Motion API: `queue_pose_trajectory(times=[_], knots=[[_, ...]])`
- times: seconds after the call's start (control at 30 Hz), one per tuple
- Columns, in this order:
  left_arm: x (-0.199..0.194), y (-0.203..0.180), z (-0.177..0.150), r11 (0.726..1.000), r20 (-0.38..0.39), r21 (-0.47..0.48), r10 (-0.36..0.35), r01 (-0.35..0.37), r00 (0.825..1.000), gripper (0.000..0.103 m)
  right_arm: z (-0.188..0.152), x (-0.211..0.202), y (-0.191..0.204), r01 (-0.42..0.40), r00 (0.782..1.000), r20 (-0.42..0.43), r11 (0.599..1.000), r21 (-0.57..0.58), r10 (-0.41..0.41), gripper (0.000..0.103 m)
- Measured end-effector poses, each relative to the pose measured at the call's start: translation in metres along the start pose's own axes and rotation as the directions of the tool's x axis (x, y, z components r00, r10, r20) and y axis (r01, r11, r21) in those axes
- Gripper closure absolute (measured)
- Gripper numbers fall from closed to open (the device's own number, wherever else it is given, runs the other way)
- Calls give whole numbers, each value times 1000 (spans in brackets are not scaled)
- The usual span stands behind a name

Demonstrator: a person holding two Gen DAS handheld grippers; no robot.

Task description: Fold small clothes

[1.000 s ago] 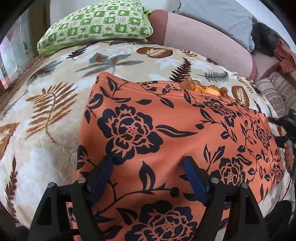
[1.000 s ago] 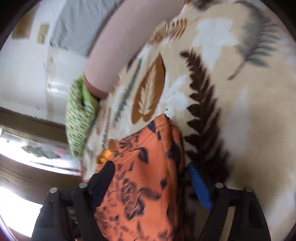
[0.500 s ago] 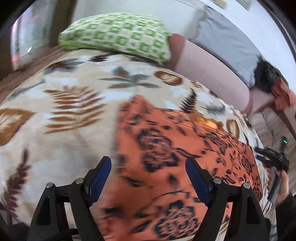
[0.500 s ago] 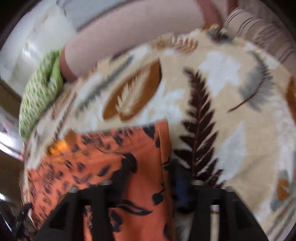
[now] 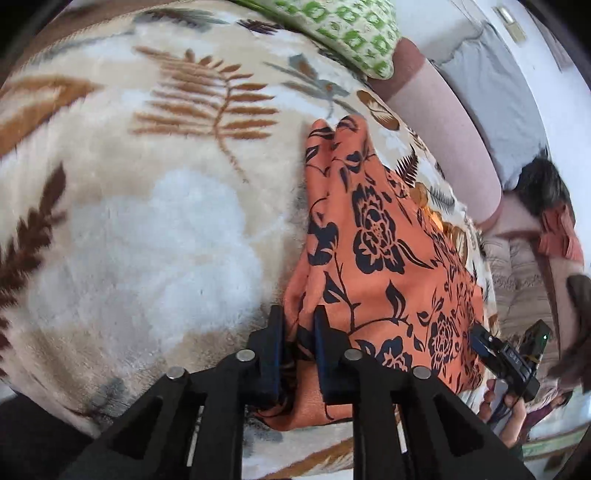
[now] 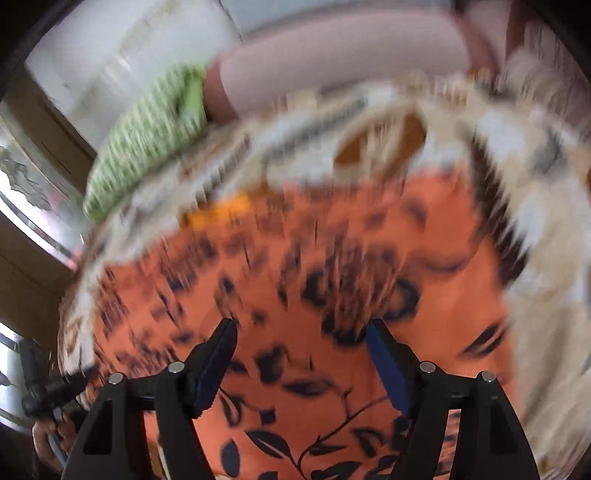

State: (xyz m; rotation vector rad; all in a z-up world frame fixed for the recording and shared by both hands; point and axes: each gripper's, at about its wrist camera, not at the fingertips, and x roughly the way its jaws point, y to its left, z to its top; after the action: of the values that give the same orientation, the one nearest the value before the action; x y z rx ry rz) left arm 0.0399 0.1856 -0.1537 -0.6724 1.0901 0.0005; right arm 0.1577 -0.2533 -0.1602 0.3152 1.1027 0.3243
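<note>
Leaf-print blanket point(image 5: 155, 229) bears rumpled orange floral garment point(image 5: 380, 258); left fingers point(image 5: 275, 332) pinch its edge, right fingers point(image 6: 384, 350) parted.

- A cream blanket point(image 5: 155, 229) printed with brown fern leaves is spread out.
- A green checked pillow point(image 5: 347, 33) is laid beside a pink bolster point(image 5: 447, 125).

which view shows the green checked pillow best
The left wrist view: the green checked pillow is sharp there at the top edge, its pattern clear, though partly cut off by the frame. The right wrist view shows it only as a motion-blurred green patch at upper left, behind the leaf-print blanket.
</note>
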Motion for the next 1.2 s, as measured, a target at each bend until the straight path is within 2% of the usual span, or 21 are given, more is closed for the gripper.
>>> queue_pose_trajectory(times=[0.03,0.07,0.1,0.13,0.17,0.27,0.37,0.4,0.43,0.47,0.5,0.53,0.63,0.73,0.83,0.87,0.9,0.97,1.07,1.13,1.2], knots=[[-8,-11,4,997,34,69,33,-35,999,78,-1,-2,1,-3,1000,19,1000,-5,3,27],[-13,-19,9,993,61,112,41,-47,997,61,0,-2,0,-12,1000,21,1000,-4,12,27],[-19,-29,19,988,87,154,11,-25,996,49,0,-4,-1,-28,1000,13,1000,2,28,25],[-22,-34,28,986,109,166,-15,-3,994,32,1,-3,-4,-37,999,7,999,7,37,25],[-24,-41,42,985,151,173,-25,-1,988,27,1,-4,-5,-40,999,5,999,7,40,25],[0,-51,81,980,160,194,19,-50,987,27,2,-6,-9,-57,998,8,998,4,57,25],[46,-54,110,979,69,196,46,-58,997,29,2,-3,-8,-60,998,10,998,4,60,25],[57,-52,115,981,45,185,58,-65,997,36,2,-5,-11,-65,998,9,998,-1,65,25],[66,-50,118,980,29,183,73,-78,997,74,2,-4,-12,-70,998,9,998,2,70,25],[68,-46,117,981,11,173,86,-86,996,93,1,-4,-14,-78,997,12,997,8,78,25],[65,-30,117,997,5,73,-1,1,1000,93,1,-4,-15,-84,996,14,996,10,84,25],[66,-17,117,998,3,4,-58,58,998,93,1,-5,-15,-87,996,15,996,12,87,25],[70,26,111,958,45,-202,-199,204,979,94,1,-3,-16,-92,996,16,996,14,92,25],[52,13,106,984,110,-102,-134,145,985,95,2,-5,-13,-79,997,9,997,14,79,25],[67,23,109,978,49,-154,-134,140,990,90,3,-4,-17,-92,996,-2,995,29,92,24],[66,20,111,983,44,-134,-122,127,992,87,4,-4,-18,-98,995,-7,994,40,98,24],[59,7,111,996,41,-69,-55,58,998,84,6,-7,-21,-104,994,-9,992,65,105,25],[42,-10,110,999,70,7,32,-33,997,75,9,-22,-25,-148,989,23,981,127,146,25],[7,-44,88,985,134,159,47,-68,990,71,11,-47,-31,-181,981,93,973,145,168,24],[-9,-70,59,955,171,270,73,-119,982,67,10,-58,-41,-201,977,115,962,184,182,24],[-17,-83,35,935,186,329,73,-132,980,60,7,-60,-50,-240,968,128,942,235,215,23]])
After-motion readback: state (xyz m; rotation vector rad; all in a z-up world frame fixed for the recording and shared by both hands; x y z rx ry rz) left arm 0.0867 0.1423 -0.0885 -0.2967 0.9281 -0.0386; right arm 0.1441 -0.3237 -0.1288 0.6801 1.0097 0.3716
